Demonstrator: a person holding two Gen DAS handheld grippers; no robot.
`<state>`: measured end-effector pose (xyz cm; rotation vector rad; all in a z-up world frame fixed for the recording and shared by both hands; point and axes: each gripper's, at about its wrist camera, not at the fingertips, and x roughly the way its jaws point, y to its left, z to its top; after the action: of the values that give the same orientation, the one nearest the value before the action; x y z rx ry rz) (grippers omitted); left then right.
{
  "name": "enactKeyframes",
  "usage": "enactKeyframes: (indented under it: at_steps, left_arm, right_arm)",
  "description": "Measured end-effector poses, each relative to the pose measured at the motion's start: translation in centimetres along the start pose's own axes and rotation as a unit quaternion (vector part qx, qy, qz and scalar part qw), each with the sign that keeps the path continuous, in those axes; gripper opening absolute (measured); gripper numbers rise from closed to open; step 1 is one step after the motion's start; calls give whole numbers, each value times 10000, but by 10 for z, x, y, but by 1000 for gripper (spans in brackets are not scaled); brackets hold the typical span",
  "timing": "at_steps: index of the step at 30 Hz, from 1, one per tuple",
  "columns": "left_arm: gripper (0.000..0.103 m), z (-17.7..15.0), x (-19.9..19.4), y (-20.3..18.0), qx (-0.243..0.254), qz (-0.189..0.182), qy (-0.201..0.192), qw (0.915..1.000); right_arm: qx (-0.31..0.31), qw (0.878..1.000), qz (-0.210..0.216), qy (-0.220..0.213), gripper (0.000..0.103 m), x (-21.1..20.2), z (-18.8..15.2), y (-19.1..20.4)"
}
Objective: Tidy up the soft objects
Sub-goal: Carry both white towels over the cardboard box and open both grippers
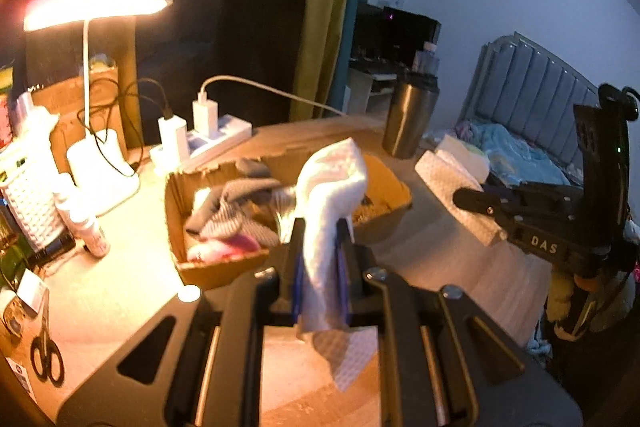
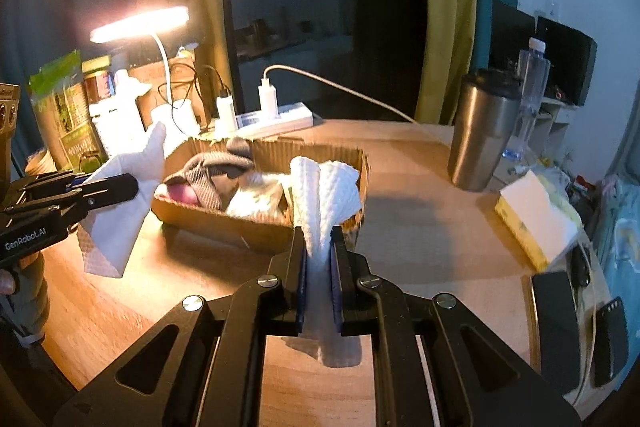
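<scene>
Left gripper (image 1: 320,227) clamped on a white cloth (image 1: 332,187), fingers (image 1: 295,247) narrow, the cloth raised above the counter (image 1: 440,259) just in front of the cardboard box (image 1: 224,267); right gripper (image 2: 319,239) likewise pinched tight on a second white cloth (image 2: 324,195), lifted at the box's near right corner. Inside the box, a heap of socks (image 1: 232,223); behind it, a lit desk lamp (image 1: 96,7); to the right, a steel cup (image 2: 484,131).
</scene>
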<state>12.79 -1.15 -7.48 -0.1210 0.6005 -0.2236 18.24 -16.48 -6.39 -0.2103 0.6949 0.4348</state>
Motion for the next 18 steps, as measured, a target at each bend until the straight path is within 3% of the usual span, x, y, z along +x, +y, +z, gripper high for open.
enactKeyframes:
  at_steps: [18]
  left_arm:
    - [14,47,16,5,-7,-34,-328,9995]
  right_arm:
    - [-41,9996,71,-261,11,11,42,-7]
